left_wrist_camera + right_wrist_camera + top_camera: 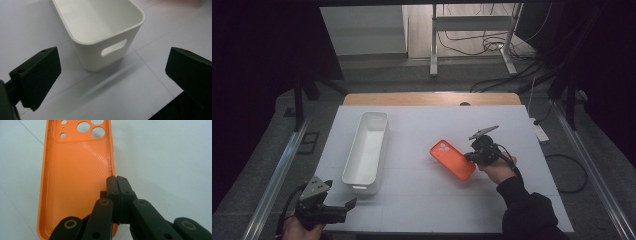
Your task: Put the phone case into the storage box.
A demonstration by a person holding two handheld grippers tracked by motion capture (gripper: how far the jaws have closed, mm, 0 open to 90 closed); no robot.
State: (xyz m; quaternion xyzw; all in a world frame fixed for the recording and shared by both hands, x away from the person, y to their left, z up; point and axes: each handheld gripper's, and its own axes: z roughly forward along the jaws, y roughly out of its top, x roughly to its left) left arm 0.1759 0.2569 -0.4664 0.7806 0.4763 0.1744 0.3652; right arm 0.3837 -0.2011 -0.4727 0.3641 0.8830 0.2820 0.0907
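An orange phone case (452,159) lies inside-up on the white table (437,205), right of centre. In the right gripper view the case (77,182) shows its camera holes at the top, and my right gripper (116,178) is shut on its right side wall. From above, that right gripper (469,156) sits at the case's near right edge. A long white bin (367,150) stands empty at the left. My left gripper (349,204) hovers open at the table's front left corner, pointing at the bin's handle end (113,47), nothing between its jaws.
A wooden strip (432,98) borders the table's far edge. A white power strip (540,132) and cables lie on the floor to the right. A metal stand (472,30) is behind the table, and metal rails run along both sides.
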